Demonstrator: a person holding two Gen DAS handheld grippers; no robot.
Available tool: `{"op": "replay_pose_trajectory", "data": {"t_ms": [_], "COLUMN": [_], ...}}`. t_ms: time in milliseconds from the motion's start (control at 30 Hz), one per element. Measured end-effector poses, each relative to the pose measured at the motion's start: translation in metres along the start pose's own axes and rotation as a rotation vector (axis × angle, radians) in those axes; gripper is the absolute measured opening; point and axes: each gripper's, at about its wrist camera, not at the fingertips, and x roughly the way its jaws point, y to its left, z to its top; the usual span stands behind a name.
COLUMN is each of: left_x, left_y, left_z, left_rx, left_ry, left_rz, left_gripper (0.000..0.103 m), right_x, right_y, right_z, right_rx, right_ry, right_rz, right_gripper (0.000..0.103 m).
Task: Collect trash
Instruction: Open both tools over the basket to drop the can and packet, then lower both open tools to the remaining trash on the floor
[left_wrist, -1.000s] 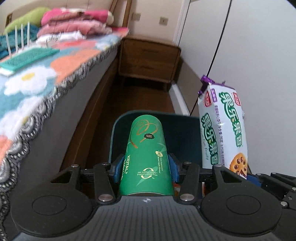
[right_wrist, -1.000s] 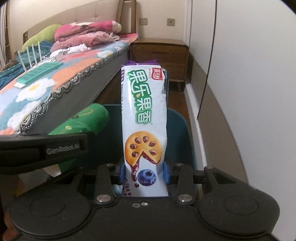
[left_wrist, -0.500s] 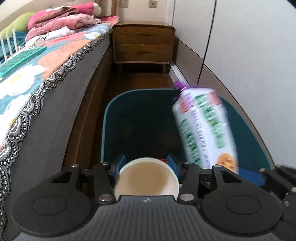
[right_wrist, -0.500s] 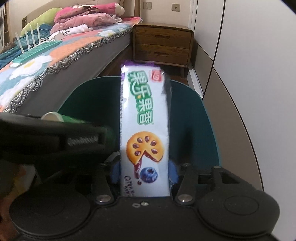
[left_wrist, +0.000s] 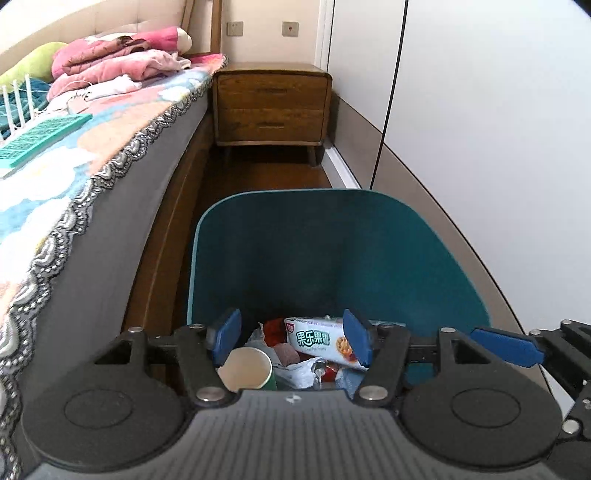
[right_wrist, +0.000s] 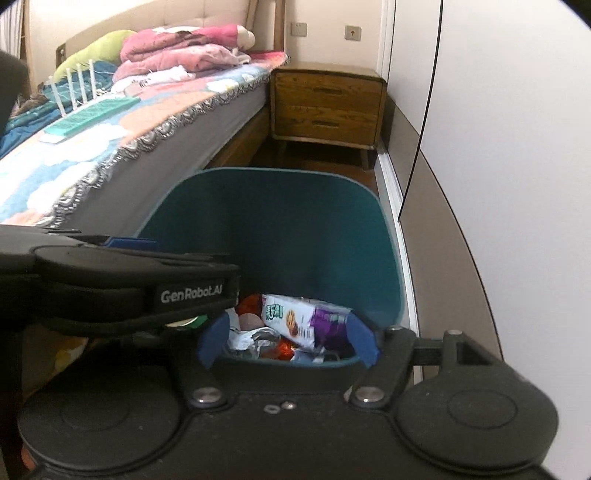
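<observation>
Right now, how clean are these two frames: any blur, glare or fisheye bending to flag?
Left wrist: sharp; cookie packet print readable; wardrobe door seams bow from the fisheye. Right wrist: softer; near rim of the trash bin smeared, the left gripper blocks the lower left. No harsh glare; bin interior dark in both.

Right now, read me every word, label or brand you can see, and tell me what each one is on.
"GenRobot.AI": white lettering on the side of the left tool, seen in the right wrist view.
"果乐果香": green characters on the biscuit packet lying in the teal bin.
Small print along the packet's edge: too small to read.
Green paper cup: no print visible from here.
</observation>
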Motion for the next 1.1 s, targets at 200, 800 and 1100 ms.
{"op": "replay_pose_trajectory", "data": {"t_ms": [200, 800, 1100], "left_x": [-0.033, -0.075, 0.002], "left_y": [-0.009, -0.056, -0.066], "left_z": [-0.01, -0.104, -0.183], "left_rx": [0.004, 0.089, 0.102], "left_ry": [-0.034, -0.075, 0.074], "left_rz": [0.002, -0.01, -0.039], "left_gripper": [0.06, 0.075, 0.079], "right_x": [-0.038, -0.087, -0.028], "right_y": [-0.004, -0.031, -0.025], "right_z": [-0.012, -0.116, -0.218], "right_rx": [-0.012, 0.0, -0.048], "right_ry": [-0.051, -0.089, 0.105], "right_rz": [0.007, 0.026, 0.058], "right_gripper": [0.076, 0.088, 0.098]}}
